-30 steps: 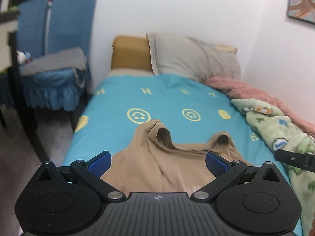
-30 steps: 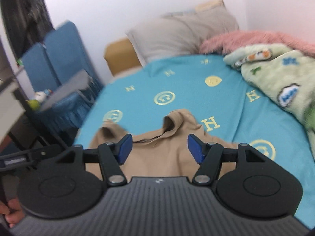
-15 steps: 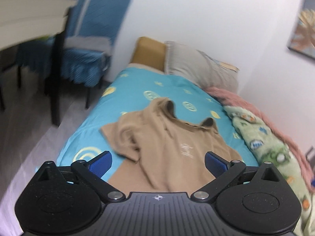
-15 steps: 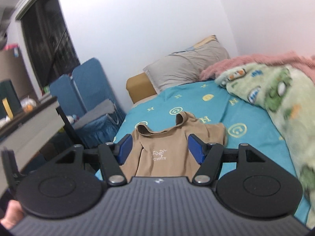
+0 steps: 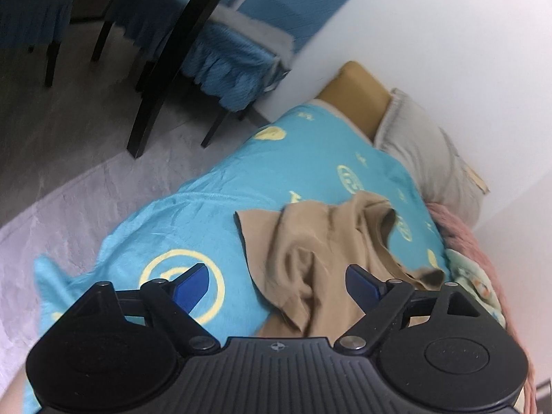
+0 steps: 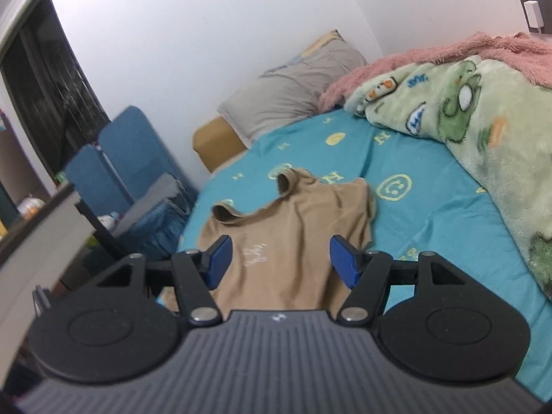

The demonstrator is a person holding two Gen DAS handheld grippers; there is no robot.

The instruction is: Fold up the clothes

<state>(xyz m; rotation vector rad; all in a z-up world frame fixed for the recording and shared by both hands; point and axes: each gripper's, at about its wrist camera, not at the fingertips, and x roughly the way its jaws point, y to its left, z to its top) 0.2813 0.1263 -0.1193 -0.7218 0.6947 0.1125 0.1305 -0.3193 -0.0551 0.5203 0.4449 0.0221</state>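
Note:
A tan T-shirt [image 5: 321,248] [image 6: 293,227] lies rumpled on the turquoise bedspread [image 5: 193,227] [image 6: 424,214], collar toward the pillows, with a small white print on its chest. My left gripper [image 5: 277,284] hovers above the shirt's near left side, beside its folded-over sleeve; its jaws are closing, and nothing is pinched between the blue pads. The right gripper [image 6: 281,260] hangs open over the shirt's chest, well above the fabric, holding nothing.
A grey pillow [image 6: 293,86] and a tan cushion [image 5: 355,100] lie at the head of the bed. A green cartoon blanket [image 6: 483,131] and a pink fleece [image 6: 431,58] are heaped along the wall side. Blue-covered chairs [image 5: 241,41] and a dark table leg [image 5: 165,58] stand on the floor beside the bed.
Both grippers have pulled back from the shirt, leaving it spread on the bed. The left view has rolled and swung toward the bed's floor-side edge; its jaws have narrowed slightly.

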